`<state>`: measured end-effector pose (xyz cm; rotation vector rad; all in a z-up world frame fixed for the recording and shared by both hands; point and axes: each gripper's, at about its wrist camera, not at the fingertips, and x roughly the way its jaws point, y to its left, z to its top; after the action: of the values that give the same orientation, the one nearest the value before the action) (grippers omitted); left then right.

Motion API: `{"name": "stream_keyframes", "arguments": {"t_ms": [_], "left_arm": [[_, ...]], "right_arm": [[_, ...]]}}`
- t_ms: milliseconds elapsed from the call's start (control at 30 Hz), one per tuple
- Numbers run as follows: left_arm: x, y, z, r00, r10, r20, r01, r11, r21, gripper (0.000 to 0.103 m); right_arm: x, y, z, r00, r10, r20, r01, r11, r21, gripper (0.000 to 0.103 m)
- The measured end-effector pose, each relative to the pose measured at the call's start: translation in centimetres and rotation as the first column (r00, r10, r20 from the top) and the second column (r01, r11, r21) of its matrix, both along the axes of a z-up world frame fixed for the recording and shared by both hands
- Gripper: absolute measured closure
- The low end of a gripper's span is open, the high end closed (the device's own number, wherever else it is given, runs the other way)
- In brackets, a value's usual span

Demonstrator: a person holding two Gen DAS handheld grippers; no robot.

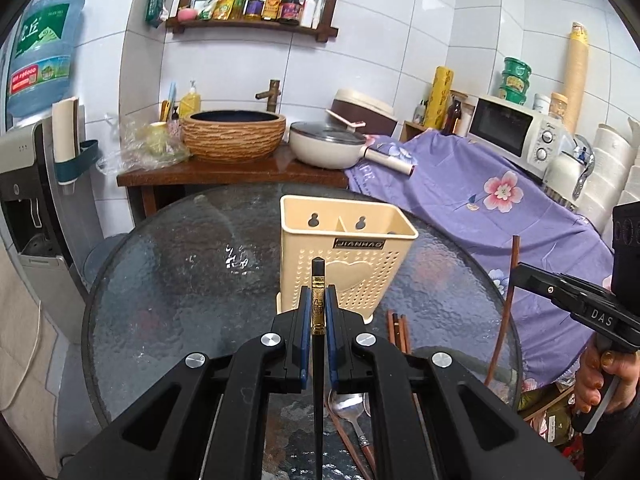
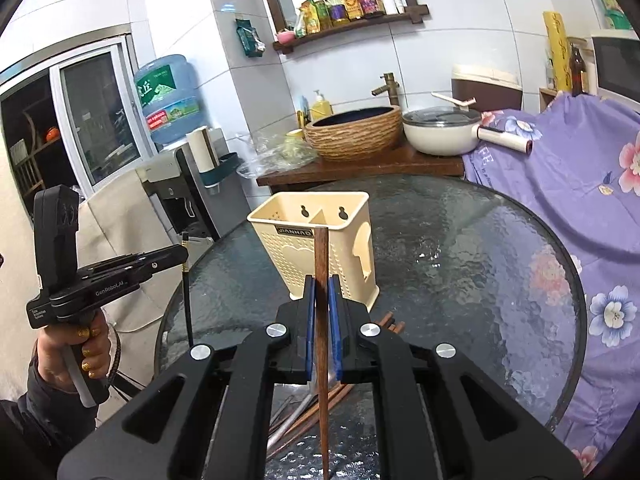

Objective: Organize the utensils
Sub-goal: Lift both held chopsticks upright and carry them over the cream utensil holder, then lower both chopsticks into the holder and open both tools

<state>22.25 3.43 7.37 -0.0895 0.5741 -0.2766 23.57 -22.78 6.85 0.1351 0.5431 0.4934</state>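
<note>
My left claw (image 1: 319,314) is clamped on a black chopstick (image 1: 318,360); my right claw (image 2: 322,312) grips a brown wooden chopstick (image 2: 321,320). Just beyond both stands the cream utensil holder (image 1: 344,264), two compartments, seemingly empty though I can't see the bottom. Below my claws, a spoon (image 1: 350,406) and loose chopsticks (image 1: 398,330) lie on the glass worktop (image 1: 180,280).

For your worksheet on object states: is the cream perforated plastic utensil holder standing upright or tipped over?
Upright. The cream perforated plastic utensil holder rests on its base on the round textured glass table, open top facing up, in both views.
</note>
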Motion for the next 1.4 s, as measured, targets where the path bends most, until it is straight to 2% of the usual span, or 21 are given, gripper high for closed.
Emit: {"name": "stream_keyframes", "arguments": {"t_ms": [267,600,800,967,1100,1233,1400], "left_arm": [[-1.5,-0.3,2.6,0.997,-0.025,0.068,0.025,1.0,-0.001,0.096],[-1.1,-0.7,5.5,0.992,-0.033,0.118,0.034,0.999,-0.003,0.097],[-0.1,-1.1,8.3,0.988,-0.039,0.151,0.042,0.999,-0.013,0.097],[0.9,-1.0,12.3,0.979,-0.019,0.202,0.025,0.999,-0.029,0.097],[2.5,-0.9,15.5,0.969,0.02,0.246,-0.01,0.999,-0.043,0.097],[4.1,-1.1,17.2,0.957,0.075,0.281,-0.061,0.996,-0.06,0.097],[6.3,-1.6,16.6,0.946,0.128,0.297,-0.112,0.991,-0.071,0.097]], "right_arm": [[-1.1,0.0,2.1,0.999,0.032,0.036,-0.032,0.999,0.014,0.096],[-0.2,0.7,5.0,0.997,0.042,0.066,-0.042,0.999,0.0,0.096],[1.1,1.3,8.5,0.994,0.045,0.097,-0.046,0.999,0.008,0.096],[2.5,1.6,12.2,0.99,0.034,0.134,-0.04,0.998,0.041,0.096],[4.0,1.9,15.1,0.985,-0.007,0.175,-0.004,0.998,0.061,0.096],[5.6,2.6,17.3,0.966,-0.072,0.249,0.06,0.997,0.055,0.096],[8.0,3.7,16.5,0.95,-0.134,0.281,0.13,0.991,0.031,0.096]]}}
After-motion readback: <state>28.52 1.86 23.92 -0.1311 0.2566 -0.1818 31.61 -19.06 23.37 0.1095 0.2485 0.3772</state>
